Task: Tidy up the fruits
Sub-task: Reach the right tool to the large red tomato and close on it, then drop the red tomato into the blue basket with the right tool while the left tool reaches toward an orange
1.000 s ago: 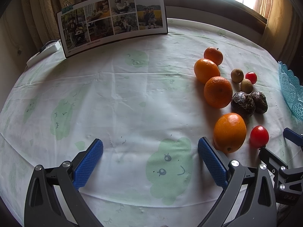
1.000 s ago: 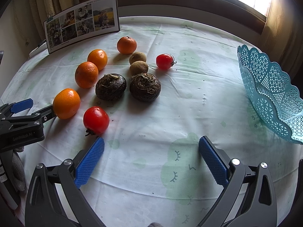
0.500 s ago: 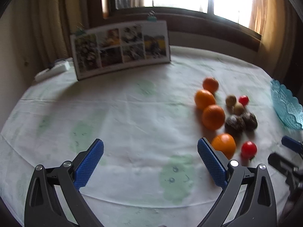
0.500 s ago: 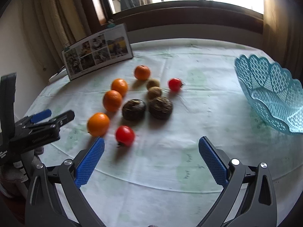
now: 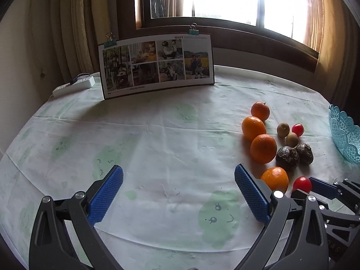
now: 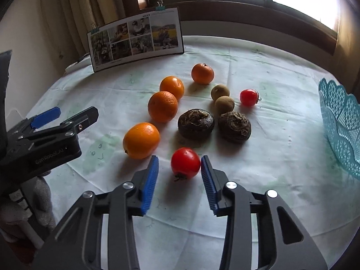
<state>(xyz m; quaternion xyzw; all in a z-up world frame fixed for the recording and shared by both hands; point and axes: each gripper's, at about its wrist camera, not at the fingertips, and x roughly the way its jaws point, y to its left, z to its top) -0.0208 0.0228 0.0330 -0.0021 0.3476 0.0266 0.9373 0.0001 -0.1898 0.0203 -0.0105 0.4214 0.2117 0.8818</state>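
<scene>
Your right gripper [image 6: 178, 171] points down at the table [image 6: 270, 157], and its jaws are closing around the near tomato [image 6: 185, 163]. The tomato sits between the two blue pads. A narrow gap shows on the left pad's side; the right pad stands just beside the tomato's skin, and you cannot tell whether it touches. The tomato rests on the tablecloth with its stem end turned toward you.

Your left gripper [image 5: 178, 193] hangs over bare cloth with its jaws spread wide and nothing between them. Its right finger stands just in front of the nearest orange [image 5: 274, 178].

Locate the remaining fruit as follows, in the right wrist view:
- Four oranges run in a curved row from the nearest one [image 6: 141, 140] back toward the photo board [image 6: 135, 40].
- Two dark wrinkled fruits [image 6: 195, 123] lie side by side just beyond the near tomato.
- Two small brown fruits [image 6: 224, 104] touch each other behind the dark pair.
- A second tomato [image 6: 248, 97] lies just right of the small brown fruits.

The blue lattice basket [image 6: 342, 121] stands at the right edge of the table, well apart from the fruit. It shows only in part, so you cannot tell what is inside.
</scene>
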